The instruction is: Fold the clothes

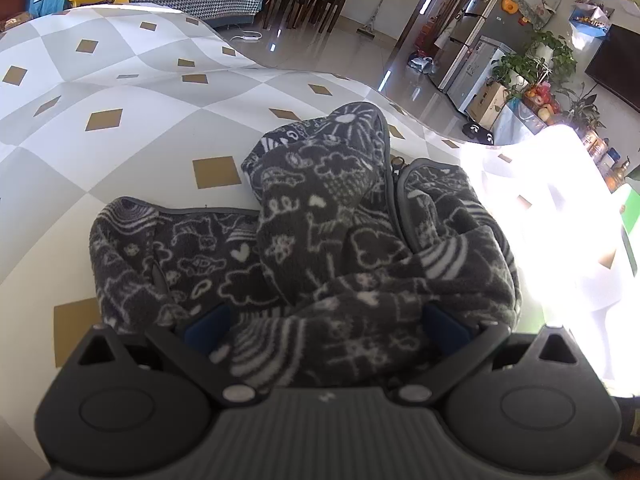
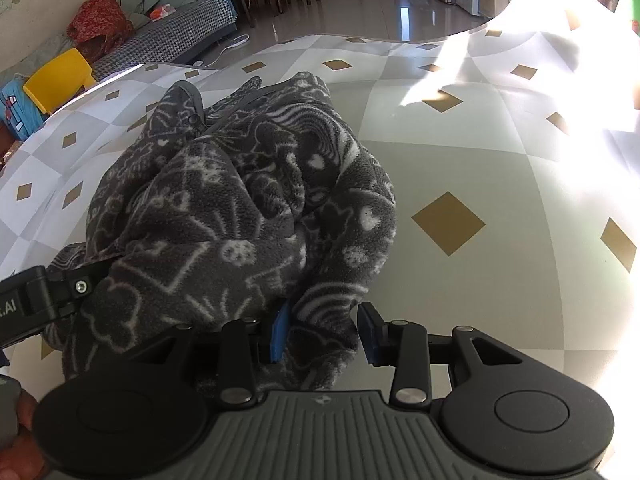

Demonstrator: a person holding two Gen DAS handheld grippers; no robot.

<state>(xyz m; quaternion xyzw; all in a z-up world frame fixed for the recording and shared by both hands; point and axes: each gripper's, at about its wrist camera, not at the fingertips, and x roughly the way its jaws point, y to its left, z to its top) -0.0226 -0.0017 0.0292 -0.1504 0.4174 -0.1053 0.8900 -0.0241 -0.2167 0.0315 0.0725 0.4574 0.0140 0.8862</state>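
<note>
A dark grey fleece garment (image 1: pixel 320 232) with white doodle print lies bunched in the middle of the frame on a table covered with a checked cloth (image 1: pixel 120 80). The left gripper (image 1: pixel 326 322) has its blue pads spread wide, with fleece heaped between them but not pinched. The right gripper (image 2: pixel 326 330) is partly closed, a fold of the hem lying loosely between its pads. To fold well, each gripper should pinch a single edge layer firmly, then spread the fleece flat; the zipper (image 1: pixel 396 184) at centre right marks the front.
</note>
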